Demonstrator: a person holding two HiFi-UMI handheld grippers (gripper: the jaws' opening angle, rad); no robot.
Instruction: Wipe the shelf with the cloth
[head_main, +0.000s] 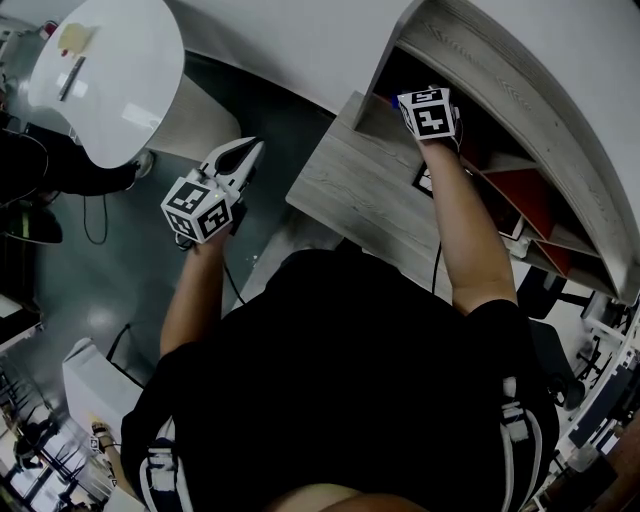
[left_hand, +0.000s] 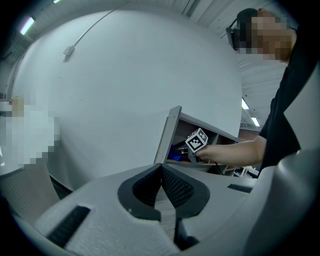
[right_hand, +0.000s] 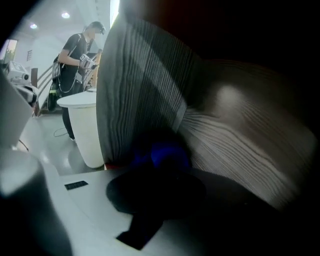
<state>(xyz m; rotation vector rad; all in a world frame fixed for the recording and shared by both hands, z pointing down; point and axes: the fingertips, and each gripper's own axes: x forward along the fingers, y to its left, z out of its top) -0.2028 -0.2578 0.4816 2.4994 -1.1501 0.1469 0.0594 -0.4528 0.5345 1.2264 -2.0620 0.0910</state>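
The grey wooden shelf (head_main: 365, 185) stands at the right, its top compartment dark. My right gripper reaches into that compartment; in the head view only its marker cube (head_main: 430, 112) shows. In the right gripper view the right gripper (right_hand: 161, 172) is shut on a blue cloth (right_hand: 165, 152), which is pressed into the corner where the shelf's side wall (right_hand: 132, 85) meets its board (right_hand: 245, 145). The left gripper view shows the same cloth (left_hand: 176, 150) inside the shelf, beside that cube (left_hand: 196, 141). My left gripper (head_main: 248, 150) (left_hand: 161, 171) hangs over the floor left of the shelf, shut and empty.
A white round table (head_main: 110, 70) with small items stands at the far left, and cables lie on the dark floor (head_main: 100, 215). Lower shelf compartments have red panels (head_main: 525, 195). Another person (right_hand: 75, 55) stands behind a white pedestal table (right_hand: 85, 125).
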